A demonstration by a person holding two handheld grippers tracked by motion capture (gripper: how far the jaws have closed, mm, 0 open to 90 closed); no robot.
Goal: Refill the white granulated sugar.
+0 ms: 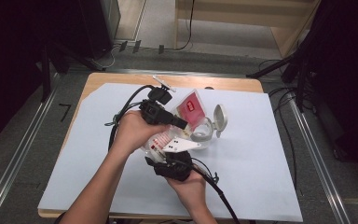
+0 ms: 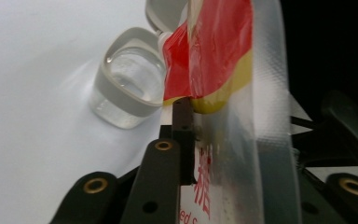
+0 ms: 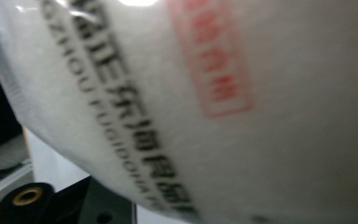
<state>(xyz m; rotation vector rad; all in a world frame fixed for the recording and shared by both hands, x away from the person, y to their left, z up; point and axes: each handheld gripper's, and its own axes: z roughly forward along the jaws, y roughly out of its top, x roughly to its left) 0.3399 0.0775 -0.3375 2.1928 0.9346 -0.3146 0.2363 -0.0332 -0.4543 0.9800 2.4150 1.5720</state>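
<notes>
Centrally in the high view, white table sheet (image 1: pixel 261 177), both hands mid-frame. Clear plastic bag (image 1: pixel 186 122) with red label sits mid-frame, held between the two grippers. Left gripper (image 1: pixel 179 123) is clamped on the bag; jaws pinch the film in the left gripper view. Right gripper (image 1: pixel 175 161), lower centre, also grips bag (image 3: pixel 214 116). Glass jar (image 1: pixel 203 133), lid open, just right of bag.

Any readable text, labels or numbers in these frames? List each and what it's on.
"7": dark mark on the floor left of the table, high view.
"糖" (partly hidden) with "ed S..." cut off below: red print on the clear bag, left gripper view.
"...ZHOU FUGIDOMA F...": black Latin print on the bag's white side, right gripper view; blurred, reading uncertain.
Black Chinese line above it: too blurred.
Red boxed stamp: too blurred.
White mark on the bag's red panel: too small.
</notes>
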